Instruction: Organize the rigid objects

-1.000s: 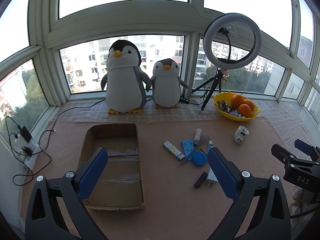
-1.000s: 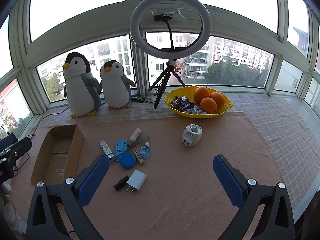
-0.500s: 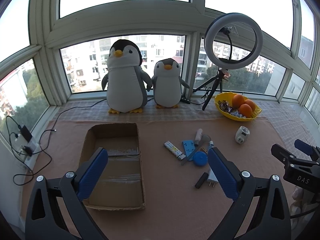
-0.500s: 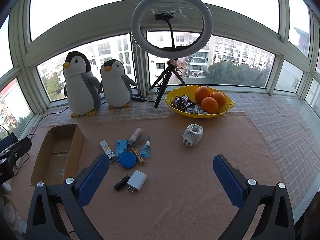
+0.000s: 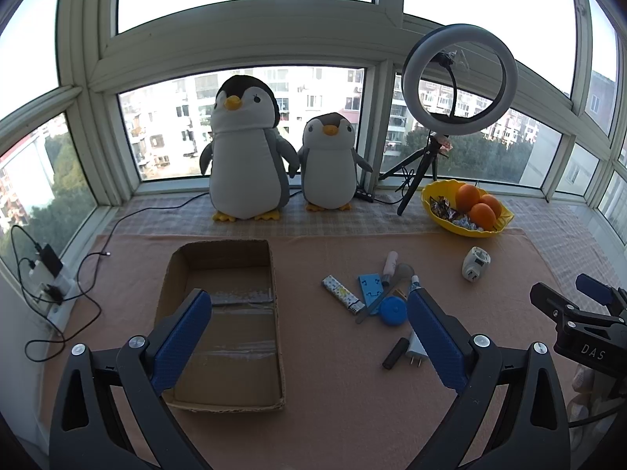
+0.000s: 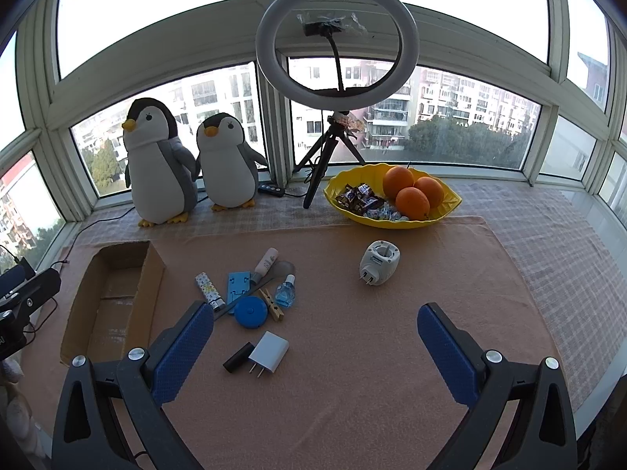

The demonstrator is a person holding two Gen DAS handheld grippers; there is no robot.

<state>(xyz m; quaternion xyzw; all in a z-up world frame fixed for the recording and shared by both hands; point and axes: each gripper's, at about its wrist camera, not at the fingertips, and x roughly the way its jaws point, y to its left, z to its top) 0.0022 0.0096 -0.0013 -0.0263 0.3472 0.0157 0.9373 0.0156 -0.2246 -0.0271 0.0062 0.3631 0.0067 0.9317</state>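
An open cardboard box [image 5: 223,274] [image 6: 117,297] lies on the left of the orange cloth. Right of it is a cluster of small items: a patterned lighter [image 6: 209,290], a blue card [image 6: 238,284], a blue round tape measure [image 6: 250,312], a wooden clothespin [image 6: 271,304], a small blue bottle [image 6: 285,293], a white tube [image 6: 265,260], a white charger plug [image 6: 268,352] and a black stick [image 6: 237,357]. A white plug adapter [image 6: 379,262] sits apart to the right. My left gripper [image 5: 309,315] is open above the box's near right edge. My right gripper [image 6: 315,327] is open, held above the cloth.
Two plush penguins [image 5: 247,156] [image 5: 329,164] stand on the sill. A ring light on a tripod [image 6: 337,39] and a yellow bowl of oranges and sweets [image 6: 392,197] stand at the back. Cables and a power strip [image 5: 43,274] lie at the far left.
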